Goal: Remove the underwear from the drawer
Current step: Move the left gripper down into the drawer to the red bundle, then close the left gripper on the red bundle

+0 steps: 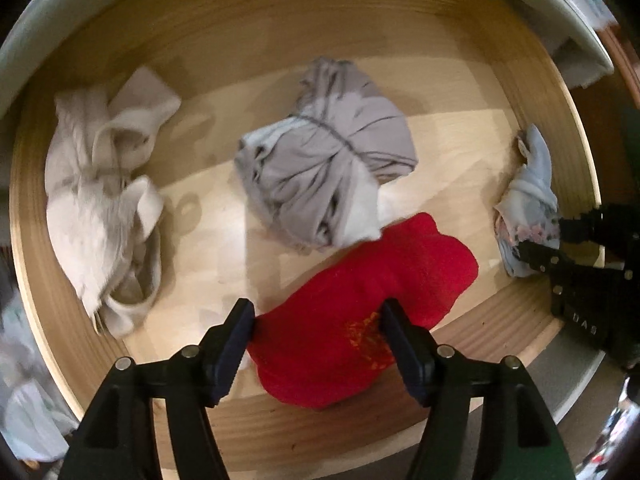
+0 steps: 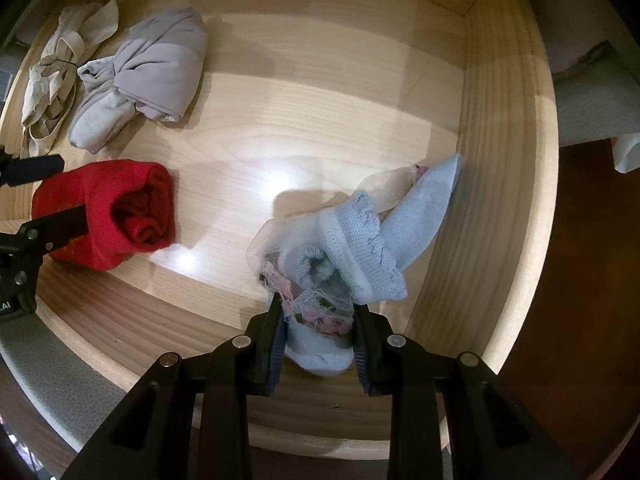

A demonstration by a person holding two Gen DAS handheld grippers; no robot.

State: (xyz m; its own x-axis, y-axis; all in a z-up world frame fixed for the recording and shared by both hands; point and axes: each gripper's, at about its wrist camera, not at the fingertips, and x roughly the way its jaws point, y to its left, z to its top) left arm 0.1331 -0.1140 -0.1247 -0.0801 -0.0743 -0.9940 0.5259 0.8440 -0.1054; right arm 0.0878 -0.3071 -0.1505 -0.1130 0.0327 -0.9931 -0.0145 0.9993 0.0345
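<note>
An open wooden drawer [image 1: 352, 40] holds several bundled garments. My left gripper [image 1: 316, 316] is open, its jaws astride a rolled red garment [image 1: 360, 312] at the drawer's front; the red roll also shows in the right wrist view [image 2: 112, 212]. My right gripper [image 2: 318, 320] is shut on a light blue bundle with pink floral trim [image 2: 360, 240], near the drawer's right wall; it also shows in the left wrist view [image 1: 528, 200]. A grey bundle [image 1: 324, 160] lies mid-drawer and a cream bundle [image 1: 104, 184] lies at the left.
The drawer's front wall [image 2: 200, 320] runs under both grippers and its right wall [image 2: 500, 200] stands close to the blue bundle. Bare wooden floor [image 2: 320, 112] lies between the bundles. A grey carpet [image 2: 40, 360] is outside the drawer front.
</note>
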